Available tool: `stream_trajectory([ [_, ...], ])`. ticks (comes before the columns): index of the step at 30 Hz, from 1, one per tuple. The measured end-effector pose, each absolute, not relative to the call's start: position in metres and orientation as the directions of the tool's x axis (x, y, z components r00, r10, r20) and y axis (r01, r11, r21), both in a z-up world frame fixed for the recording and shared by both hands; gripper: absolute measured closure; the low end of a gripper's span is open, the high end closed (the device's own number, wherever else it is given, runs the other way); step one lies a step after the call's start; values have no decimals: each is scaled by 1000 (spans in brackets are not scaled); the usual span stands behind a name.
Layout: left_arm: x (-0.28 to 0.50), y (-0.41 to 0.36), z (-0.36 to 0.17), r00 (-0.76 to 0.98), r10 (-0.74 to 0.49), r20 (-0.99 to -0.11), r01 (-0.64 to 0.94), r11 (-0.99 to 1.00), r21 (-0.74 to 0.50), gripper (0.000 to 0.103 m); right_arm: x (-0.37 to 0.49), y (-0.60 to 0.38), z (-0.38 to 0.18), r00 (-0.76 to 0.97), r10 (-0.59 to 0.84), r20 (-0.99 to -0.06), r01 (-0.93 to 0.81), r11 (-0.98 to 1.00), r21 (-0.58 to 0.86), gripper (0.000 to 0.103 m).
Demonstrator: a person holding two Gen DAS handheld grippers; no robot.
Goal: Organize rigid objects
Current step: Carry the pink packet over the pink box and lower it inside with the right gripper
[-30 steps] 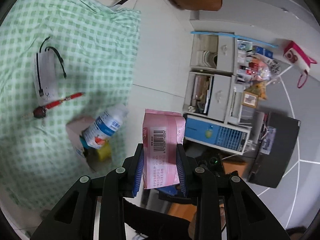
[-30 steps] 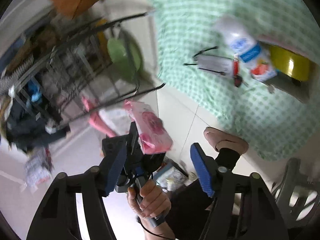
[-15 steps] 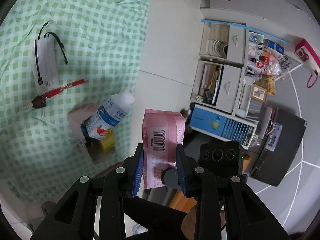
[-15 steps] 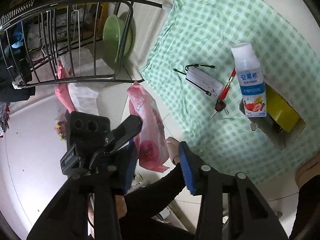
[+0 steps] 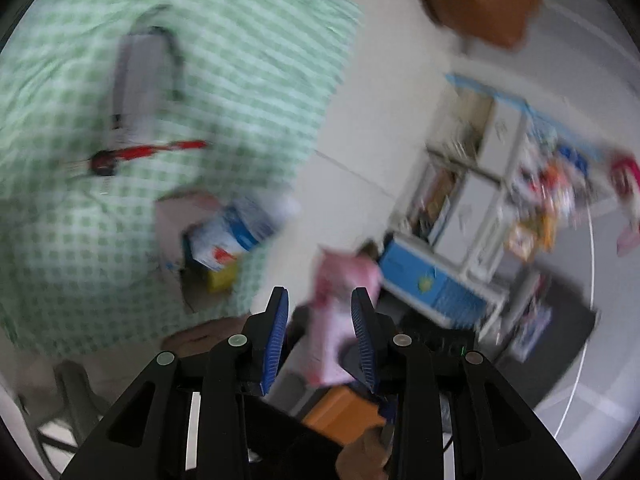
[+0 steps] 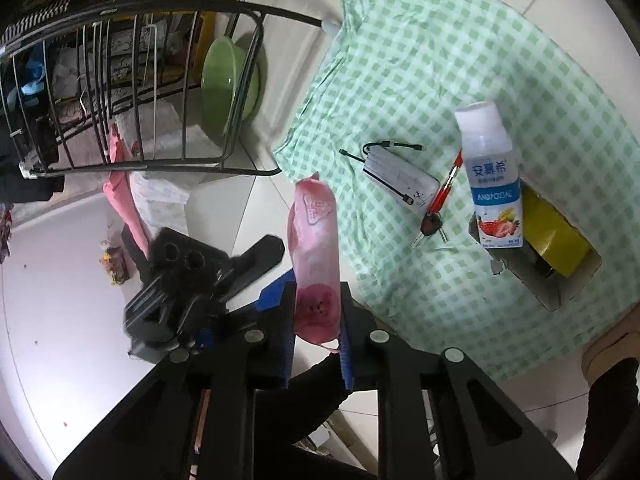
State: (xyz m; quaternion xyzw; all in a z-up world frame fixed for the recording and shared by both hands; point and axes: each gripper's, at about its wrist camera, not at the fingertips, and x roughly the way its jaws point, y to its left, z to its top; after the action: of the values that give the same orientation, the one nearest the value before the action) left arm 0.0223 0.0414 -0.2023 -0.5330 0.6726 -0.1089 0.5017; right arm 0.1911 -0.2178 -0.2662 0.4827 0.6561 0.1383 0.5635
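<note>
Checked cloth (image 6: 440, 60) edge beside pink pack (image 6: 314, 248); floor (image 6: 60, 300) bare.

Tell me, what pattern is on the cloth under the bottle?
The cloth has a green and white check pattern, clearest in the right wrist view.

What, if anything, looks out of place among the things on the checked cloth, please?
The drink bottle stands out: it lies on its side, its bottom end propped on the rim of the open cardboard box holding the yellow roll, not inside it. Nothing looks spilled.
</note>
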Motion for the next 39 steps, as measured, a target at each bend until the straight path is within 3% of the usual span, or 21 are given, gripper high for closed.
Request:
stream_trajectory([
  [4, 11, 79, -218, 126, -731, -670, -727, 392, -564, 61, 188, -228, -271, 123, 804, -582, 523, 446, 726, 83],
  [9, -11, 107, -235, 122, -641, -758, -837, 344, -425, 60, 183, -237, -275, 134, 810, -572, 549, 420, 723, 83],
  [20, 5, 81, -240, 68, -683, -727, -795, 403, -454, 60, 167, -254, -299, 106, 810, -576, 609, 405, 682, 83],
  [39, 7, 75, -247, 59, -662, -747, -795, 421, -436, 60, 147, -278, -324, 49, 785, -617, 655, 441, 614, 83],
])
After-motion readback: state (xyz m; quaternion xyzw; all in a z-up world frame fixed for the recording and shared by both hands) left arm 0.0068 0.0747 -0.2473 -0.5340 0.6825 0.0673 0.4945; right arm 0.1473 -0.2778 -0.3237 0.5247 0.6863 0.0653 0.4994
